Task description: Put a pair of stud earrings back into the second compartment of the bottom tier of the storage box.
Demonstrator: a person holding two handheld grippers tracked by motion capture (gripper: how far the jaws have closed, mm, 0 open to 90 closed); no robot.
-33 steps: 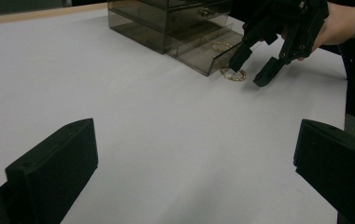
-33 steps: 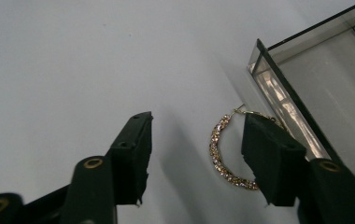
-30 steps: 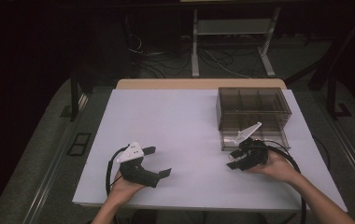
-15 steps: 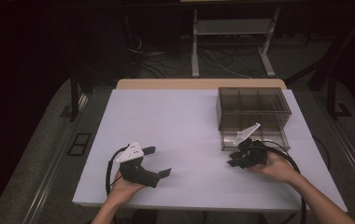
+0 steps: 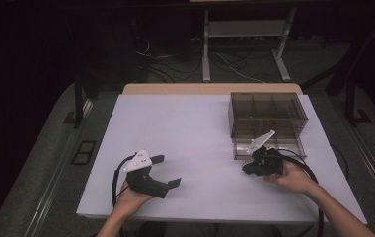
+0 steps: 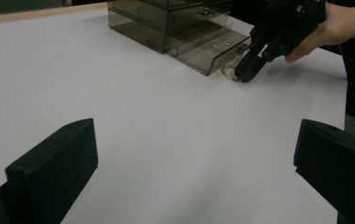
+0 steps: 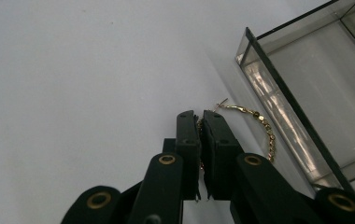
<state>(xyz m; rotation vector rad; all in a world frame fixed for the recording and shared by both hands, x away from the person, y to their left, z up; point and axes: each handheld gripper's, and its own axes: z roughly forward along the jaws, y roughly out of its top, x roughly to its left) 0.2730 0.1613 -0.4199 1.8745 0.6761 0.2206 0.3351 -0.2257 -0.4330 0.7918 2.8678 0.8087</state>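
Right gripper (image 7: 200,122) just closed, pinching gold chain (image 7: 259,122) | left gripper (image 6: 194,158) jaws wide, empty

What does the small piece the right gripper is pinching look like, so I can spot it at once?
Find the smoky clear drawer box on the white table; its lowest drawer is pulled out. Beside that drawer's front corner lies a thin gold chain, pinched by the right gripper. It's the only loose gold thing on the tabletop.

Dark room, white table (image 5: 185,128), grey carpet floor (image 5: 42,163), metal stand (image 5: 244,29), loose cables (image 5: 170,61) behind
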